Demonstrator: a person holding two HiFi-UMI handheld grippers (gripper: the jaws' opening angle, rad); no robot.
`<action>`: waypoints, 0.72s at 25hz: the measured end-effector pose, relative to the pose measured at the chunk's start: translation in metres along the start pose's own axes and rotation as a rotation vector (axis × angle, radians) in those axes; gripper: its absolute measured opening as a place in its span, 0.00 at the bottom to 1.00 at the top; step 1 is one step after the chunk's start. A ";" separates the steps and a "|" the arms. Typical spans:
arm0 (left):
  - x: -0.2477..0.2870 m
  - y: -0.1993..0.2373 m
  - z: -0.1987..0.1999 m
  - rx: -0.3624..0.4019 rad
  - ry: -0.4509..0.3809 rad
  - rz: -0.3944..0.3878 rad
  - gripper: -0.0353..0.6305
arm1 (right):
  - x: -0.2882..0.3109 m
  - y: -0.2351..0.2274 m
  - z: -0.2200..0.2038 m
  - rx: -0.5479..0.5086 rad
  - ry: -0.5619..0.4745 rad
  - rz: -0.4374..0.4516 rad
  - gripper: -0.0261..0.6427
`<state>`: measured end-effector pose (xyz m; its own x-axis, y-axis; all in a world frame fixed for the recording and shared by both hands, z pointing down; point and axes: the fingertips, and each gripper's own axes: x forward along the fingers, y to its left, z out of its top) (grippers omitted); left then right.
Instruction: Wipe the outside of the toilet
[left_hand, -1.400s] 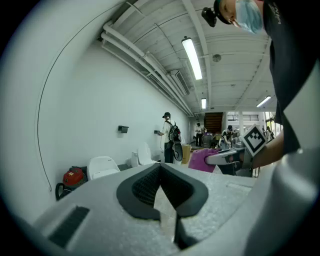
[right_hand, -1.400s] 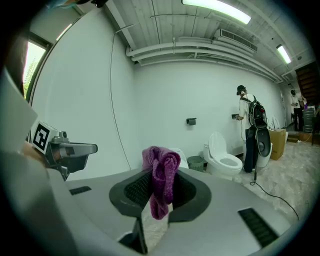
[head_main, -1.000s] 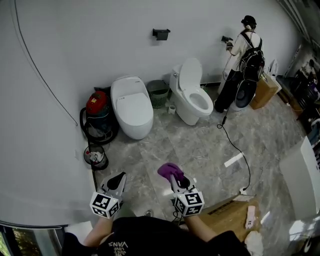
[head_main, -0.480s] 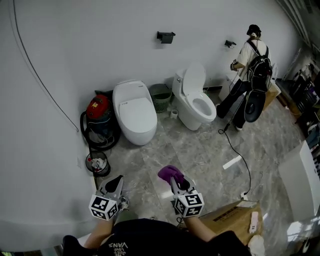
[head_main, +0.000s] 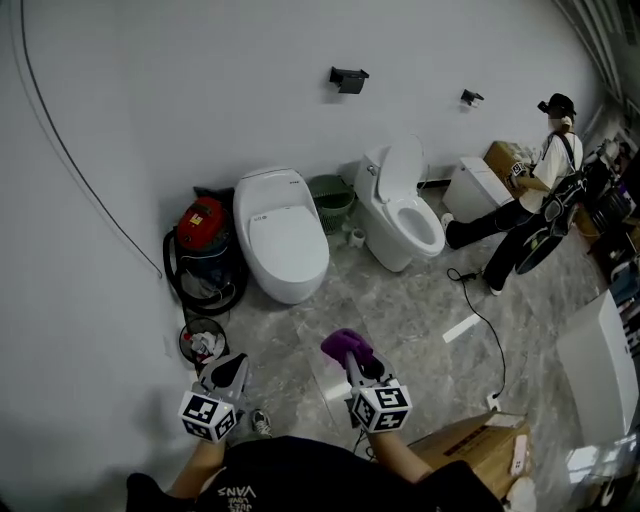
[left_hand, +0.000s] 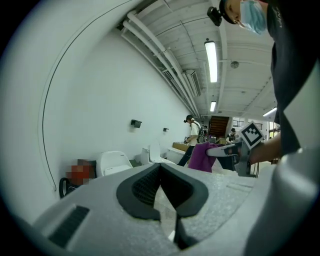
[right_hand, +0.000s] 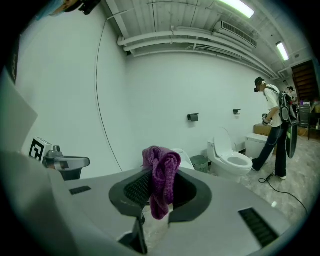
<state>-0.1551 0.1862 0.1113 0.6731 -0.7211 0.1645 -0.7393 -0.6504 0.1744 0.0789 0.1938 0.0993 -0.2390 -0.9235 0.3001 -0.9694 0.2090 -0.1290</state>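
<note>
Two jaws pressed together and empty, the left gripper (head_main: 237, 362) points toward a closed-lid white ceramic toilet (head_main: 283, 235). The right gripper (head_main: 355, 362) clamps a crumpled purple cloth (head_main: 340, 343), well short of the open-lid white toilet (head_main: 400, 215).

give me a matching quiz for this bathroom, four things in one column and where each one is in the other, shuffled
Things
1. purple cloth
2. red vacuum cleaner
3. green wastebasket
4. raised-lid toilet

Places
A. between the closed-lid toilet and the raised-lid one
B. of these four, closest to the person with the backpack
C. clamped in the right hand-held gripper
D. left of the closed-lid toilet in the head view

Pairs: 1-C, 2-D, 3-A, 4-B
</note>
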 end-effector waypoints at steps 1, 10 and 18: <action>0.002 0.012 0.001 -0.005 0.000 -0.003 0.06 | 0.012 0.005 0.002 -0.001 0.000 -0.005 0.15; 0.017 0.083 0.005 -0.038 0.014 0.006 0.06 | 0.076 0.016 0.012 -0.023 0.038 -0.037 0.15; 0.073 0.103 0.001 -0.069 -0.005 0.098 0.06 | 0.135 -0.025 0.012 -0.080 0.093 0.019 0.15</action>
<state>-0.1823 0.0667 0.1398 0.5975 -0.7815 0.1797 -0.7984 -0.5588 0.2242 0.0720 0.0601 0.1314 -0.2583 -0.8861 0.3848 -0.9651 0.2549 -0.0609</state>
